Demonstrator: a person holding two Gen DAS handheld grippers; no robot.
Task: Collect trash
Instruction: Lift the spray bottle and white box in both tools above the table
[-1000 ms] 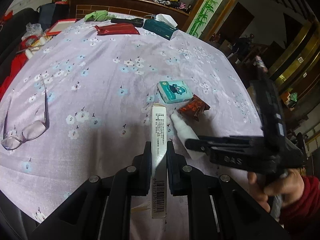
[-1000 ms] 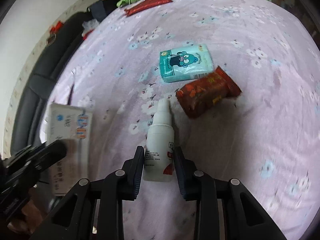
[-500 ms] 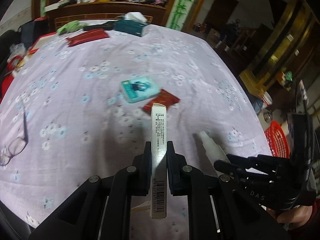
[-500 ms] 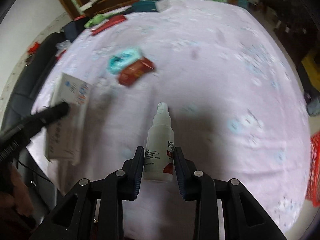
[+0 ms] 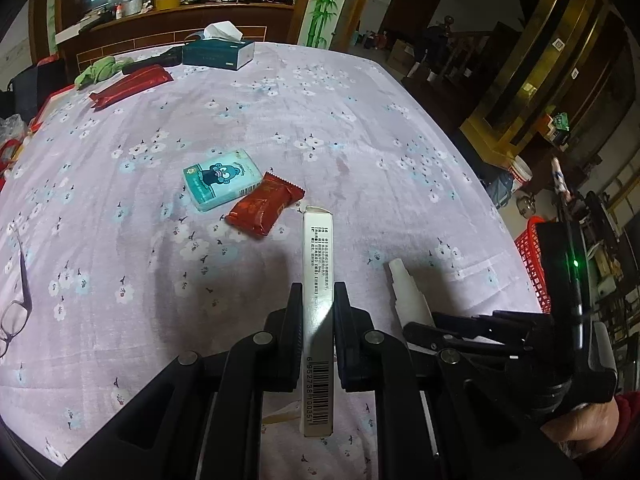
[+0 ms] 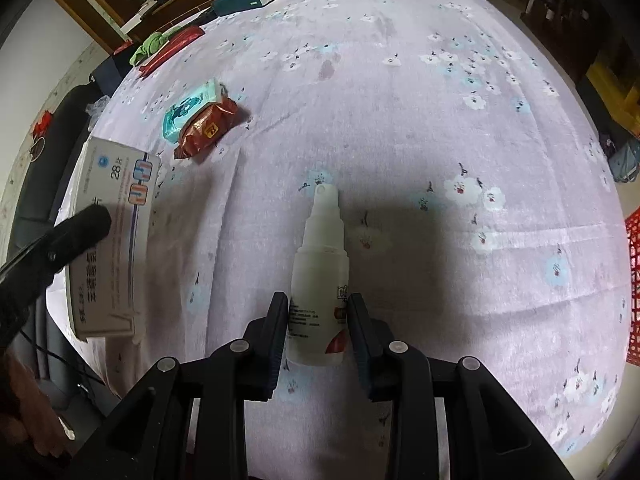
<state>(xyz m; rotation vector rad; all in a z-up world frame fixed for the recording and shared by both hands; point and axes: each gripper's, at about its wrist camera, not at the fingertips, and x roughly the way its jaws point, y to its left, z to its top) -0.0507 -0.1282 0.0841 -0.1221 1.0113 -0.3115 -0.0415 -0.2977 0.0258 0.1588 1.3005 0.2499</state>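
Observation:
My left gripper (image 5: pixel 318 300) is shut on a flat white medicine box (image 5: pixel 317 280), held edge-up above the table; the same box (image 6: pixel 110 236) shows at the left of the right wrist view. My right gripper (image 6: pixel 318 312) is shut on a small white spray bottle (image 6: pixel 320 268), nozzle pointing forward, lifted over the cloth; that bottle (image 5: pixel 406 296) shows at the right of the left wrist view. A red snack wrapper (image 5: pixel 264 204) and a teal tissue pack (image 5: pixel 220 180) lie side by side, touching, on the lilac floral tablecloth (image 5: pixel 360 140).
A red plastic basket (image 5: pixel 532 256) stands off the table's right edge, also at the edge of the right wrist view (image 6: pixel 632 280). At the far end lie a teal tissue box (image 5: pixel 218 54), a long red packet (image 5: pixel 130 86) and a green cloth (image 5: pixel 98 70). Eyeglasses (image 5: pixel 14 312) lie left.
Both grippers rose from the table and swung right with their loads. The bottle left the cloth beside the wrapper. The red basket came into view at the right.

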